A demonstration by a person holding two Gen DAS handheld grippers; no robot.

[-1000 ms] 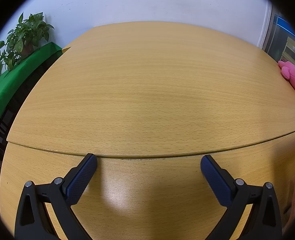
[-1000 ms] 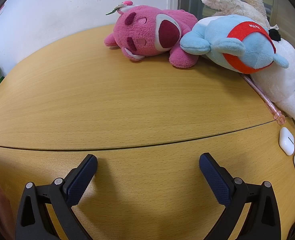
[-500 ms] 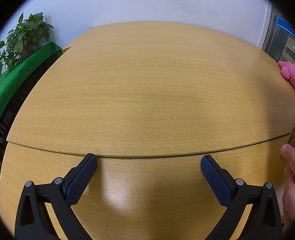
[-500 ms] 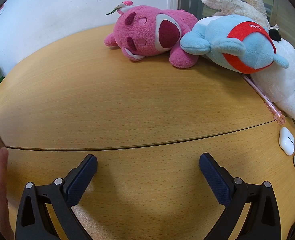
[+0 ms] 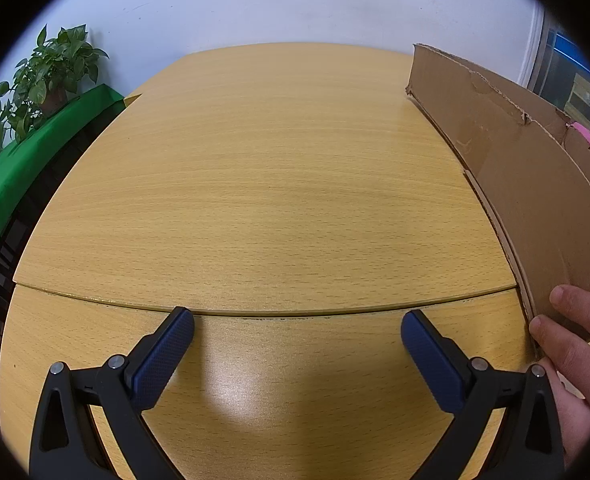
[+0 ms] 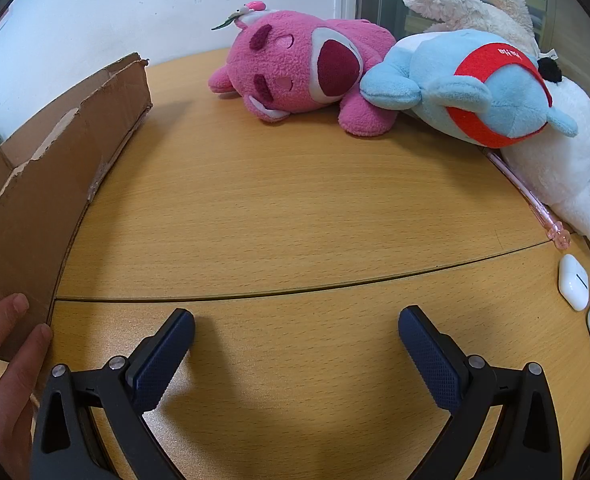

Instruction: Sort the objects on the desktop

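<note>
The counter [image 6: 295,208] is smooth wood-grain laminate with a soft sheen. The cardboard box [image 5: 527,184] is matt brown, its top edge torn rough. Each hand-held gripper [image 6: 296,338] is black plastic with blue, finely textured pads [image 6: 429,354]. The pink plush toy [image 6: 295,76] is fuzzy cloth — the earbud case [image 6: 573,287] glossy white plastic.

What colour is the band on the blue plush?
Red, with small white lettering, on the blue plush; clearest in the right wrist view.

potted plant [image 5: 51,76], green cloth [image 5: 23,160], white wall [image 5: 295,0]
</note>
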